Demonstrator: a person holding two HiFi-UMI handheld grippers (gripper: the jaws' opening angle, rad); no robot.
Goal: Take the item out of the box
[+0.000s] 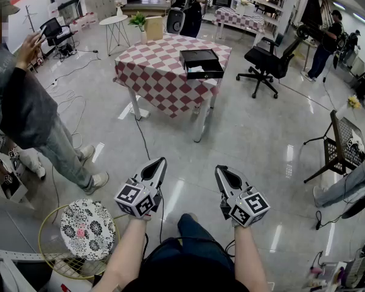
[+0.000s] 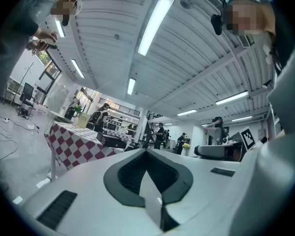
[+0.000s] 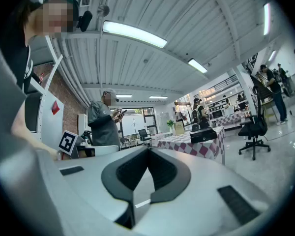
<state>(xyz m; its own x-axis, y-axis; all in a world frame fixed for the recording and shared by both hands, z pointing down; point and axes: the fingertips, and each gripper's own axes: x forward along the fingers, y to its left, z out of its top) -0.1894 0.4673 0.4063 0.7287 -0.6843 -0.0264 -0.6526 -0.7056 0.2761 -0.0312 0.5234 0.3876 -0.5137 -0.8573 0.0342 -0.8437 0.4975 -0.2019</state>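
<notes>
On checked table (image 1: 158, 81), black box (image 1: 201, 64); only head view shows inside.

At twelve o'clock we see a cloth (image 1: 164, 81) checked red and white, with a black box (image 1: 204, 74) on it. The chair (image 1: 269, 62) at two o'clock is black. The cushion (image 1: 85, 222) at eight o'clock is black-and-white floral (one pink spot). The left gripper (image 1: 160, 162) and right gripper (image 1: 219, 170) are pale grey, marked with black-and-white squares.
</notes>
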